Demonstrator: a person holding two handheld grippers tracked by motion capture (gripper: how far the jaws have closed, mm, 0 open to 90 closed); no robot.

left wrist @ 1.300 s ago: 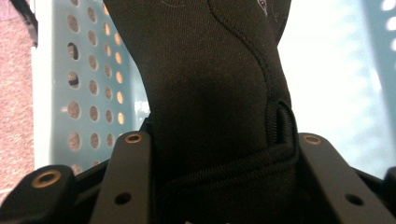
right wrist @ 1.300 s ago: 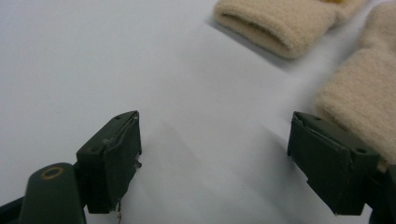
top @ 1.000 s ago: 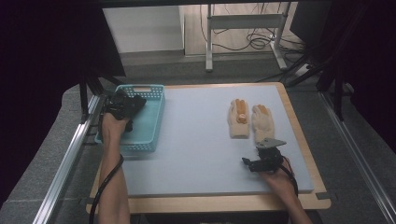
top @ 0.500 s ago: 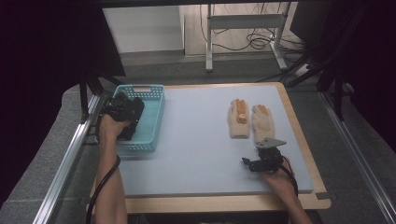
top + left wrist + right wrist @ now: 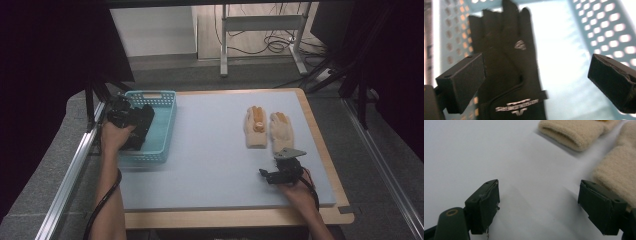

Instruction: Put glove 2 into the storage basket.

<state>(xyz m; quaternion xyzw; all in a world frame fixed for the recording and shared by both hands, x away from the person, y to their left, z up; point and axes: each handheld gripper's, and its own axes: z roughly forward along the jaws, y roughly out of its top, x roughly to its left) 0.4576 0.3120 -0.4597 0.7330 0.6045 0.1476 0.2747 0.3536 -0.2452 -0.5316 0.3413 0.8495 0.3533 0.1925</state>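
Note:
A black glove [image 5: 506, 70] with a white logo lies flat in the teal basket [image 5: 167, 125] at the table's left. My left gripper [image 5: 537, 67] hangs just above it; its jaws have just been opening and stand wide, with the glove under the left jaw and nothing pressed. From above, the left gripper [image 5: 131, 120] sits over the basket's left half. Two beige gloves [image 5: 256, 127] [image 5: 281, 131] lie side by side at the right. My right gripper [image 5: 272, 175] rests open on the mat just short of them, the nearer beige cuff [image 5: 619, 175] beside its right jaw.
A pale blue mat [image 5: 210, 150] covers the wooden table [image 5: 235, 217]. A metal rail [image 5: 70, 175] runs along the left side. Beyond the far edge stand a metal frame [image 5: 260, 30] and loose cables on the floor.
The left gripper has drawn slightly toward the person above the basket and its jaws have opened, leaving the black glove lying in the basket. The right gripper has stayed put.

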